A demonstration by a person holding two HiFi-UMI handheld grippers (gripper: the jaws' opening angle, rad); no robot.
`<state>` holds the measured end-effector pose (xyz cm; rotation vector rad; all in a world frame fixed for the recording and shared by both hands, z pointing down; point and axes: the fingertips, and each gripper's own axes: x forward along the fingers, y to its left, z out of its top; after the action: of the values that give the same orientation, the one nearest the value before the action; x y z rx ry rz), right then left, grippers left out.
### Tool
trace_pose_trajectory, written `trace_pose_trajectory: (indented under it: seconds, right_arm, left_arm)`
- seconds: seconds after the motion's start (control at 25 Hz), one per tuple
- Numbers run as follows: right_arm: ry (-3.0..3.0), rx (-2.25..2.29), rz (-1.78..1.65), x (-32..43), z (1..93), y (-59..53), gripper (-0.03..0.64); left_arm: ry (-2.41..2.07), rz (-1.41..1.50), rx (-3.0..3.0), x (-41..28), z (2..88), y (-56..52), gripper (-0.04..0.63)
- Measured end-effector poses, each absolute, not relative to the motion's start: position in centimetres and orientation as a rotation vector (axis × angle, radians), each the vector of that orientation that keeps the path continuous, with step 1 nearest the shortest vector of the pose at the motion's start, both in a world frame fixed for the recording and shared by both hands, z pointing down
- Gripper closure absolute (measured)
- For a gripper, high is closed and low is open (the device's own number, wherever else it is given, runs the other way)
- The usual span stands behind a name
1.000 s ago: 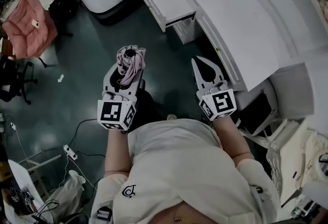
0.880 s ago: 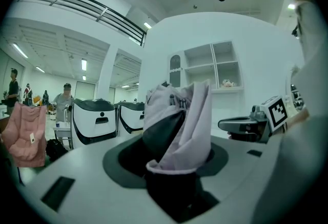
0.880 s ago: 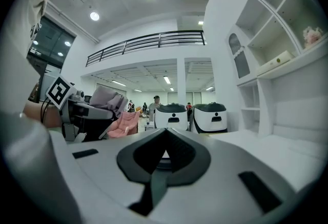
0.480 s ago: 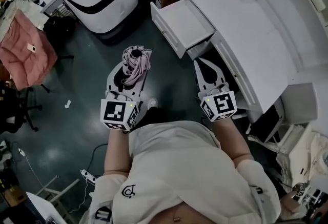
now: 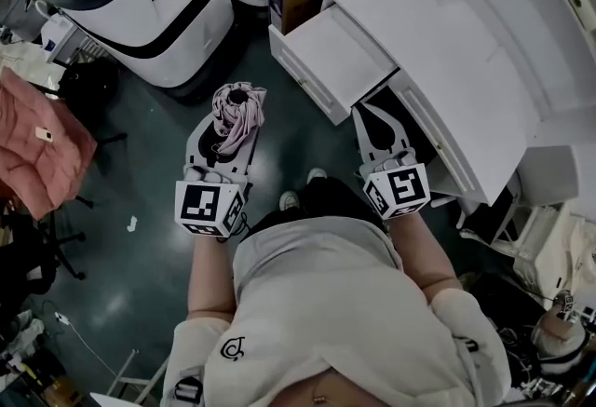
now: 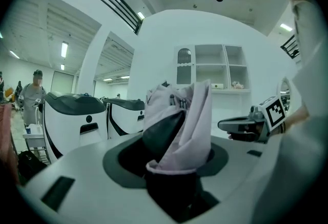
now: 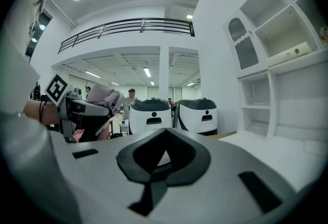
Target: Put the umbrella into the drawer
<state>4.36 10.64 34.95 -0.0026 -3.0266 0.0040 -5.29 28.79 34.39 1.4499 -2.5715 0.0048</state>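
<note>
Left tool (image 5: pixel 235 116) was clamped on the folded pink umbrella (image 6: pixel 179 125), held in the air. Right tool (image 5: pixel 370 113) was closed and empty. Just ahead of it stood the open drawer (image 5: pixel 326 56), so I judged only the placing remained.

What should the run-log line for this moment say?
left gripper: shut on umbrella | right gripper: shut, empty | drawer: open, umbrella not yet inside

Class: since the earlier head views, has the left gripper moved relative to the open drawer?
Yes. The left gripper, shut on the umbrella, has come closer to the open drawer, now just ahead and right of it.
</note>
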Motion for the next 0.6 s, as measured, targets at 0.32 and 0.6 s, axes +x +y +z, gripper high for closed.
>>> trace_pose_trajectory:
  seconds: [0.32, 0.6]
  right_arm:
    - [-3.043, 0.135, 0.019, -1.9, 35.6, 2.4, 0.611]
    - [-3.086, 0.231, -0.015, -6.3, 34.3, -5.8, 0.611]
  left_arm:
    - [-2.492, 0.054, 1.580, -12.2, 35.6, 19.6, 0.367]
    - [-2.407, 0.147, 1.733, -17.3, 35.7, 9.7, 0.367]
